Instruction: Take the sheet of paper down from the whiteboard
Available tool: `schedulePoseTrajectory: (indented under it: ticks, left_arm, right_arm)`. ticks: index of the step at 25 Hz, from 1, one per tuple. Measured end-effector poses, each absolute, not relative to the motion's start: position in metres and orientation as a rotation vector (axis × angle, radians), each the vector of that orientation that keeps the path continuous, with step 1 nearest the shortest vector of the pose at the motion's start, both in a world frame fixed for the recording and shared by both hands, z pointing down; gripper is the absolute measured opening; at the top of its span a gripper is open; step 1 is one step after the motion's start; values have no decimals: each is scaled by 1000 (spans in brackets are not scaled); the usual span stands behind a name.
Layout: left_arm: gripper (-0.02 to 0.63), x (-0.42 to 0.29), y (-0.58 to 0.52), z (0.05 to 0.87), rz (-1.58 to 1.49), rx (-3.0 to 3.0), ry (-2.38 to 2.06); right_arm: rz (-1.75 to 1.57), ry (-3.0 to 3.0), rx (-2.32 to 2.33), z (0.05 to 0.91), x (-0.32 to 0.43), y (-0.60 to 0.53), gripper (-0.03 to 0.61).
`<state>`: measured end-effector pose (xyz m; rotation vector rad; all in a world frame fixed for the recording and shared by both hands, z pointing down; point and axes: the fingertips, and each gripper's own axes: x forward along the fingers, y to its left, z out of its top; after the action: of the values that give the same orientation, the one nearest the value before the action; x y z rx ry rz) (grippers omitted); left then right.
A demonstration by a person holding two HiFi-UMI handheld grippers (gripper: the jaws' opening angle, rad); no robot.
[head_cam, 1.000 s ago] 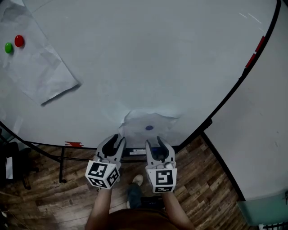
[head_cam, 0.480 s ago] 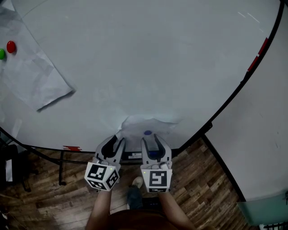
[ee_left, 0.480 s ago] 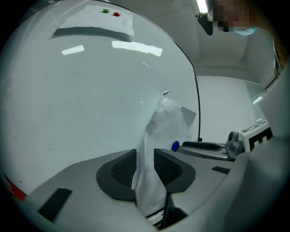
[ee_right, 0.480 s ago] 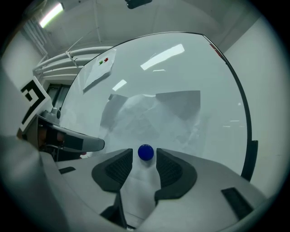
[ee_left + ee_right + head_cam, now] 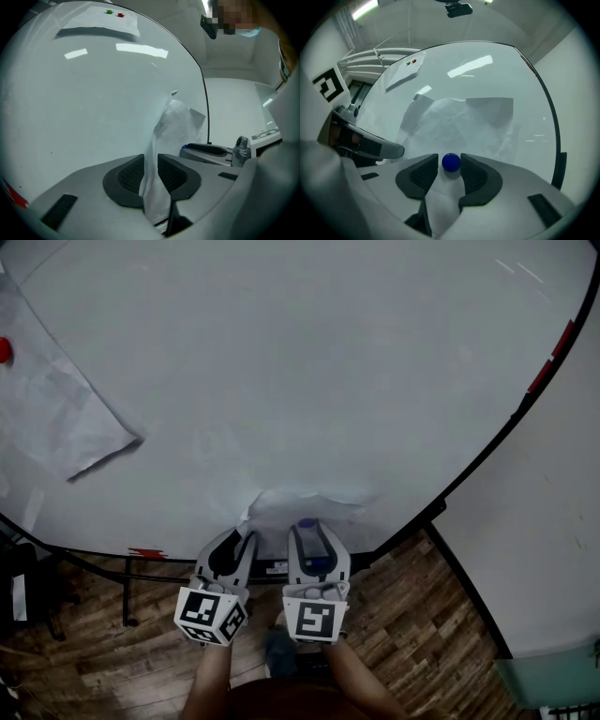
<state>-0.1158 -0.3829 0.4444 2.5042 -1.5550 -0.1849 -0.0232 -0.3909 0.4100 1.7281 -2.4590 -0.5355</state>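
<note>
Left hand-held gripper (image 5: 151, 165) has its jaws closed on the near edge of the sheet of paper (image 5: 180, 123), and the sheet rises crumpled from between the dark ribbed pads (image 5: 129, 174) and stands away from the whiteboard (image 5: 84, 93) on that side. Beside it on the right, the right hand-held gripper (image 5: 308, 530) has its jaws drawn in on a round blue magnet (image 5: 451, 162), which sits right at their tips, one pad (image 5: 474, 174) on either side of it, with the paper directly beneath. From the head view the two sit side by side low on the board, their marker cubes towards the person, and the sheet (image 5: 309, 504) lies just ahead of them as a wrinkled pale patch near the board's bottom edge, its left corner lifted where the left hand-held gripper holds it. The rest of the sheet spreads flat against the board in the right gripper view, creased across its middle. Well apart, at the board's upper left, a second sheet (image 5: 56, 418) hangs with one corner curling out, and a red magnet (image 5: 4, 350) sits on it at the picture's edge; the left gripper view shows a green magnet (image 5: 109, 11) just beside that red one. Below the board's dark frame lies a wooden floor (image 5: 412, 634).
</note>
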Motion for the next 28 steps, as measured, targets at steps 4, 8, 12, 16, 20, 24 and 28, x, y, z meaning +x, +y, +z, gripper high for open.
schedulePoseTrajectory:
  ticks: [4, 8, 12, 16, 20, 24, 28]
  left_arm:
    - [100, -113, -384, 439, -215, 2506, -1535]
    - [72, -111, -385, 441, -190, 2504, -1547]
    - [30, -111, -388, 440, -180, 2494, -1565]
    - [25, -111, -390, 441, -224, 2469, -1536]
    - [25, -111, -390, 441, -252, 2446, -1514]
    - [25, -111, -390, 441, -291, 2420, -1489]
    - [25, -112, -390, 440, -299, 2412, -1486]
  right_arm:
    - [-604, -2413, 1720, 411, -21, -394, 131]
    - [-617, -2399, 1723, 412, -20, -393, 135]
    - [-607, -2401, 1707, 412, -21, -394, 135]
    - [-607, -2392, 1687, 413, -20, -393, 135]
    - [-600, -2391, 1668, 414, -20, -393, 135]
    - [-606, -2392, 1640, 414, -19, -390, 133]
    - [-604, -2387, 1611, 416, -20, -380, 133]
